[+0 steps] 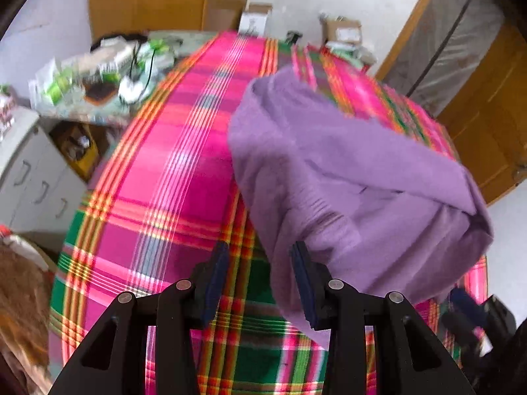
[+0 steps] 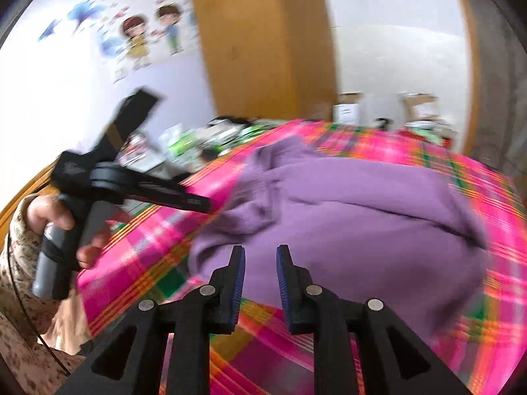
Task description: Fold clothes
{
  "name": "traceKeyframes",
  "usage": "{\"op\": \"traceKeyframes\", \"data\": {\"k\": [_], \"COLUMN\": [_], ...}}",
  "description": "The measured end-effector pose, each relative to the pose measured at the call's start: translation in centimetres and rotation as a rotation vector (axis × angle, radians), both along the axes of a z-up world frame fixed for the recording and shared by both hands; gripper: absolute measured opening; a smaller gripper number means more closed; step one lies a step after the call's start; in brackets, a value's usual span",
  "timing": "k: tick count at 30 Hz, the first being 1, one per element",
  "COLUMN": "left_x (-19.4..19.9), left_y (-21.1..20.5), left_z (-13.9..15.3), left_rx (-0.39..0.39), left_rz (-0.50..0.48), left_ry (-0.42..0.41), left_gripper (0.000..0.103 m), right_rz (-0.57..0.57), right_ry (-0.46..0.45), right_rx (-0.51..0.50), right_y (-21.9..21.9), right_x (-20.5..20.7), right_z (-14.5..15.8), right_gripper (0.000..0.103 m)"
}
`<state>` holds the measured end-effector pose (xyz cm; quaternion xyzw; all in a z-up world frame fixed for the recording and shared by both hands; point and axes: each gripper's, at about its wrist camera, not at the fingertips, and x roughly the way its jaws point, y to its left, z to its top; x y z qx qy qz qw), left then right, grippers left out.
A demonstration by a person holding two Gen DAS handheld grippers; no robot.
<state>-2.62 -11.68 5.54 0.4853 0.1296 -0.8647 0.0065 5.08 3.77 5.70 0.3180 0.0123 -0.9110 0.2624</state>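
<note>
A purple garment [image 1: 355, 177] lies bunched and partly folded on the right half of a pink, green and orange plaid cloth [image 1: 171, 151]. My left gripper [image 1: 259, 250] hovers open at the garment's near left edge; that edge shows beside its right finger [image 1: 304, 276], and no pad presses on it. The right gripper [image 1: 467, 312] is a dark blur at the lower right. In the right wrist view the right gripper [image 2: 261, 253] stands open above the garment [image 2: 362, 217], nothing clamped between its pads. A hand [image 2: 49, 214] holds the left gripper [image 2: 201, 202] at the left.
A cluttered side table [image 1: 98, 75] with green packets stands beyond the plaid cloth at far left. A white drawer cabinet [image 1: 33, 181] is at the left, cardboard boxes [image 1: 342, 29] at the back, a wooden door [image 1: 487, 115] on the right.
</note>
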Motion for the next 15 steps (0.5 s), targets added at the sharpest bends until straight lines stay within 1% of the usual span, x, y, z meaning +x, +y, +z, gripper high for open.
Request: {"op": "traceKeyframes", "data": {"k": [2,3,8,11,13,15], "left_x": [0.4,0.5,0.6,0.5,0.2,-0.2], "left_y": [1.0,1.8,8.9,13.4,16.0,17.7], "left_z": [1.2,1.7,2.4,2.1,1.7,1.4], "left_rx": [-0.008,-0.010,-0.018,-0.022,-0.039,-0.038], "left_rz": [-0.028,-0.059,-0.295,-0.417,-0.473,-0.515], "left_ry": [0.048,0.065,0.109,0.112,0.100,0.101], "left_gripper": [0.042,0.042,0.042,0.042,0.042,0.042], "right_rz": [-0.085,-0.133,-0.314,-0.368,-0.397,-0.416], "right_ry": [0.020,0.027,0.006,-0.003,-0.012,-0.022], "right_rx": [-0.008,-0.007,-0.021,-0.039,-0.036,-0.033], "right_y": [3.0,4.4,9.5,11.6,12.4,12.9], "right_x": [1.2,1.6,1.2,1.4,1.3,1.1], "right_z": [0.8,1.0,0.6,0.3,0.0,-0.4], "right_gripper": [0.020,0.021,0.022,0.022,0.022,0.022]}}
